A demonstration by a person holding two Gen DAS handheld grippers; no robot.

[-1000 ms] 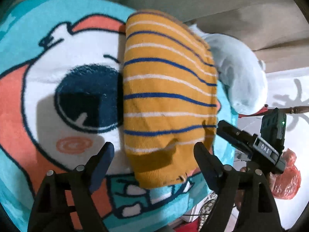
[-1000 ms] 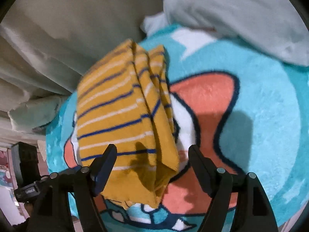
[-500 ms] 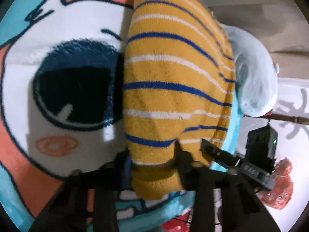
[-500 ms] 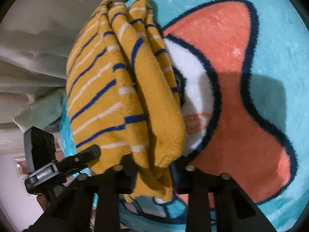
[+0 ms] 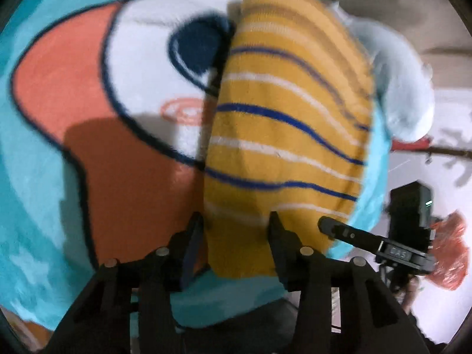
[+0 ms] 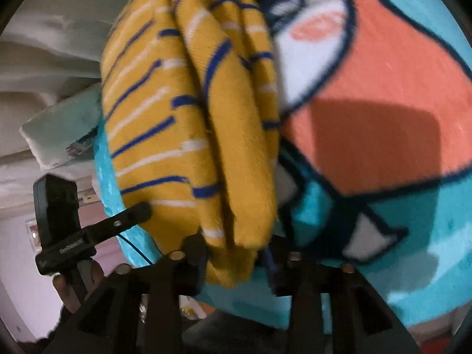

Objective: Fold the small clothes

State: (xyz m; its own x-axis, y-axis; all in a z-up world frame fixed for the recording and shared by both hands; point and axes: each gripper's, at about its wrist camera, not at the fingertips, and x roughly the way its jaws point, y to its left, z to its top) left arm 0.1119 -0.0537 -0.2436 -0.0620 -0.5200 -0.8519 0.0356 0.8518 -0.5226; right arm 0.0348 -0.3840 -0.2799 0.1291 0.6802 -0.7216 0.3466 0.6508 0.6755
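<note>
A folded mustard-yellow garment with blue and white stripes (image 5: 283,135) lies on a cartoon-print blanket (image 5: 88,103). My left gripper (image 5: 234,236) is shut on its near edge. In the right wrist view the same garment (image 6: 200,118) shows as several stacked folds, and my right gripper (image 6: 236,247) is shut on its near end. Each gripper shows in the other's view, the right one at the garment's right edge (image 5: 383,244) and the left one at its left edge (image 6: 88,230).
The blanket (image 6: 383,118) is teal, orange and white and covers the work surface. A pale blue cloth (image 5: 398,88) lies beyond the garment. Beige bedding (image 6: 44,59) sits at the back. A red plastic bag (image 5: 448,256) is at far right.
Both grippers went from open beside the garment to shut on its near edge. The garment and blanket have since shifted in both views, and the frames are motion-blurred.
</note>
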